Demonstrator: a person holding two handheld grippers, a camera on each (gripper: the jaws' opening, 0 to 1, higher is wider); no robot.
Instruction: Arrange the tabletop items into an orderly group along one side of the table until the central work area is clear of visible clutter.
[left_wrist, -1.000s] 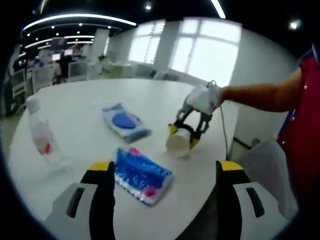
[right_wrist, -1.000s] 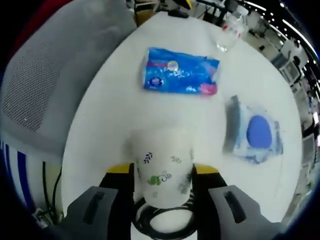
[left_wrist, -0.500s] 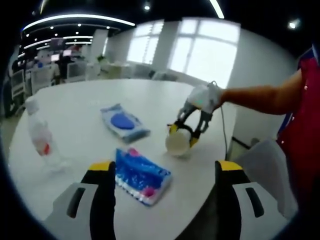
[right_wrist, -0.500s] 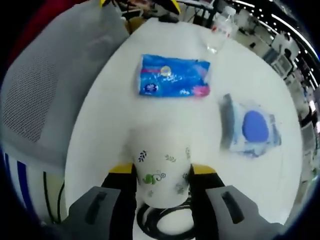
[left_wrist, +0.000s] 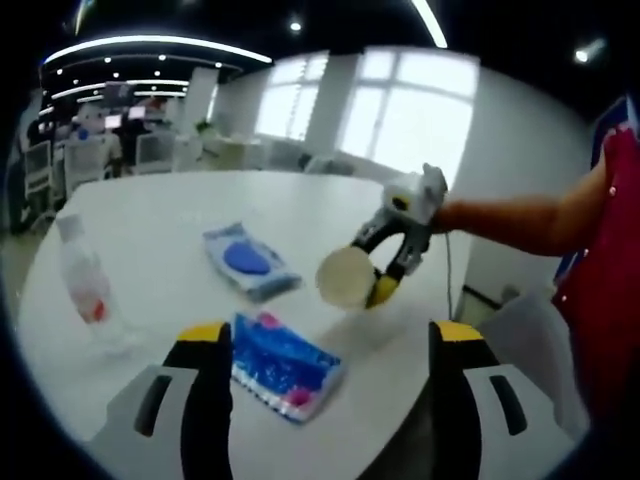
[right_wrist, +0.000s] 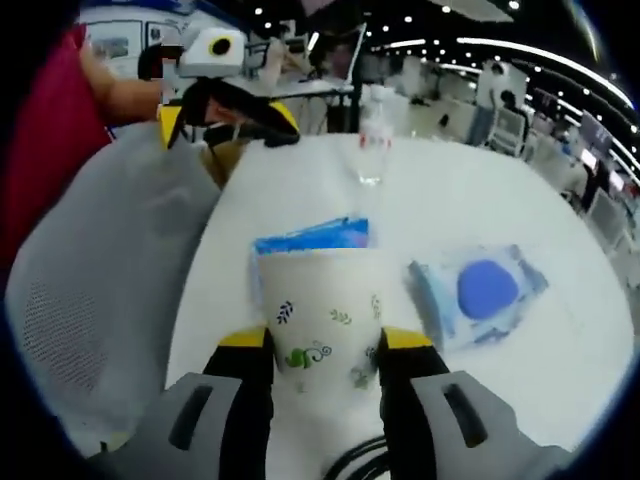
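Both grippers have grey bodies with yellow-tipped black fingers (right_wrist: 246, 375), and the person (left_wrist: 612, 250) wears red.

In the right gripper view the paper cup (right_wrist: 322, 325) between the jaws hides most of the blue packet (right_wrist: 312, 234) just beyond it; the cup's base is out of sight behind the jaws. Farther ahead, the clear bottle (right_wrist: 371, 140) is too blurred for its label to be read.

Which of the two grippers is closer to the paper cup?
The right. The right gripper is shut on the cup, lifted off the table. The left gripper is open, apart from the cup, above the blue packet.
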